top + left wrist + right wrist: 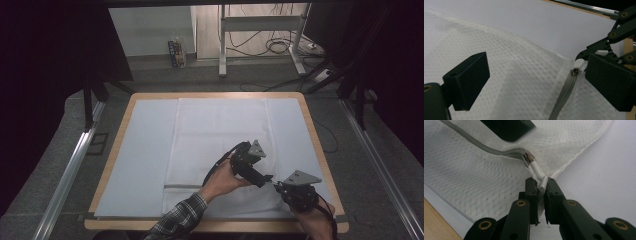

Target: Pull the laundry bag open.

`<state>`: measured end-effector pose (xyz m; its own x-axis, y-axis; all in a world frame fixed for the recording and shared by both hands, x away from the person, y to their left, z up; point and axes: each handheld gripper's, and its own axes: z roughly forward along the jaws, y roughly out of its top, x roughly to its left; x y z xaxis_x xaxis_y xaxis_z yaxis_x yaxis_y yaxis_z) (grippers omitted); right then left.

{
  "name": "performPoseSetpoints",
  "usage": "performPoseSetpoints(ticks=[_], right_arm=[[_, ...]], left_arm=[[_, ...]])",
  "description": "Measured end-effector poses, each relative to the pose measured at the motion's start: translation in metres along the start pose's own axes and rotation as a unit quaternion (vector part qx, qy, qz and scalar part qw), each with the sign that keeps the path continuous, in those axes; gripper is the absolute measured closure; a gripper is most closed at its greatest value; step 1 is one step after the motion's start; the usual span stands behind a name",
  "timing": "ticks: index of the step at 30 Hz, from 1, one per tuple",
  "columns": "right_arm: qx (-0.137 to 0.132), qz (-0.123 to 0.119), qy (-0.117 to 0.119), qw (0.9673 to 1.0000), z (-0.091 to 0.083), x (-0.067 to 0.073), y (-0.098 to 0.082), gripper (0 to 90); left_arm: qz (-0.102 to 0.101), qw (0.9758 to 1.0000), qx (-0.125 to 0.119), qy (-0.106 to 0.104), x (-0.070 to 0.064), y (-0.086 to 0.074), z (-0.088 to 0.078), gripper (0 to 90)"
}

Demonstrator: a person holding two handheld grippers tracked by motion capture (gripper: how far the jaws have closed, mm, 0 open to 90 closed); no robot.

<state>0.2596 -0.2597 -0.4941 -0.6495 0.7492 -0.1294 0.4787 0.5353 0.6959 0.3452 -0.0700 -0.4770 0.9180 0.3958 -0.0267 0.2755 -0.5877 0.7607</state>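
- My right gripper (539, 185): jaws clenched on the zipper pull (539, 173) at the near right corner of the white mesh cover (220, 130).
- My left gripper (534, 82): jaws released, straddling the mesh just beside the zipper (564, 95).
- The cover lies flat on the worktop (320, 150).
- No readable writing on the cover; the box (176, 53) on the floor is too small to read.

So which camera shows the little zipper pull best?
The right gripper view: the white zipper pull tab sits close up, pinched in the right claw. The left gripper view shows it small beside that claw. In the high view it is too tiny to see.
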Motion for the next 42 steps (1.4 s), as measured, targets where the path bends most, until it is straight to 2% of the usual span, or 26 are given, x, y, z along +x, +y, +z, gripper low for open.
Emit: performPoseSetpoints(ticks=[3,8,13,15,17,18,19,20,21,22,24,31,36,40,42], right_arm=[[-0.003,-0.001,-0.001,1.0,-0.001,0.0,0.0,81.1],[-0.002,-0.001,0.0,1.0,-0.001,0.0,0.001,81.1],[-0.001,-0.001,-0.003,1.0,-0.001,0.0,0.001,81.1],[0.002,0.001,-0.003,1.0,-0.001,0.0,0.001,81.2],[0.003,0.001,-0.002,1.0,-0.001,0.0,0.001,81.2],[0.001,0.0,0.002,1.0,0.0,0.001,0.001,81.3],[0.003,-0.003,0.001,1.0,-0.001,0.001,0.001,81.3],[0.004,-0.004,0.0,1.0,-0.001,0.002,0.002,81.2],[0.004,-0.004,0.0,1.0,-0.001,0.002,0.002,81.2],[0.004,-0.002,0.0,1.0,-0.001,0.002,0.002,81.2],[0.002,0.0,0.001,1.0,-0.001,0.001,0.001,81.1],[0.004,0.007,0.001,1.0,0.0,0.0,0.001,79.4],[0.004,0.011,0.002,0.9999,0.0,-0.001,0.0,78.3],[0.03,0.018,0.005,0.9994,0.005,-0.003,-0.002,74.9],[0.034,0.019,0.005,0.9992,0.006,-0.003,-0.002,74.9]], left_arm=[[0.006,1.0,0.006,-0.001,-0.002,0.001,0.007,5.7],[-0.001,1.0,0.003,-0.007,-0.003,0.001,0.017,5.9],[0.005,0.9999,0.008,-0.011,-0.003,0.001,0.021,4.9],[-0.005,0.9999,-0.001,-0.009,-0.004,0.001,0.022,4.6],[-0.005,1.0,-0.002,0.001,-0.003,0.001,0.021,5.4],[-0.004,0.9998,-0.004,0.018,-0.003,0.001,0.021,7.9],[-0.003,0.9999,-0.001,0.01,-0.001,0.001,0.021,7.9],[-0.005,0.9999,-0.005,-0.014,0.001,0.0,0.02,7.5],[-0.005,0.9999,-0.005,-0.014,0.001,0.0,0.02,6.2],[-0.009,0.9992,-0.011,-0.037,0.0,-0.001,0.019,6.8],[0.009,0.9998,0.005,-0.019,-0.003,-0.001,0.02,7.0],[0.002,0.9998,0.006,-0.018,-0.004,-0.001,0.023,7.3],[0.002,0.9998,0.016,-0.007,-0.001,-0.003,0.024,9.9],[0.002,0.9998,0.022,-0.001,-0.001,-0.006,0.026,12.6],[0.003,0.9996,0.027,0.002,0.0,-0.007,0.027,12.5]])
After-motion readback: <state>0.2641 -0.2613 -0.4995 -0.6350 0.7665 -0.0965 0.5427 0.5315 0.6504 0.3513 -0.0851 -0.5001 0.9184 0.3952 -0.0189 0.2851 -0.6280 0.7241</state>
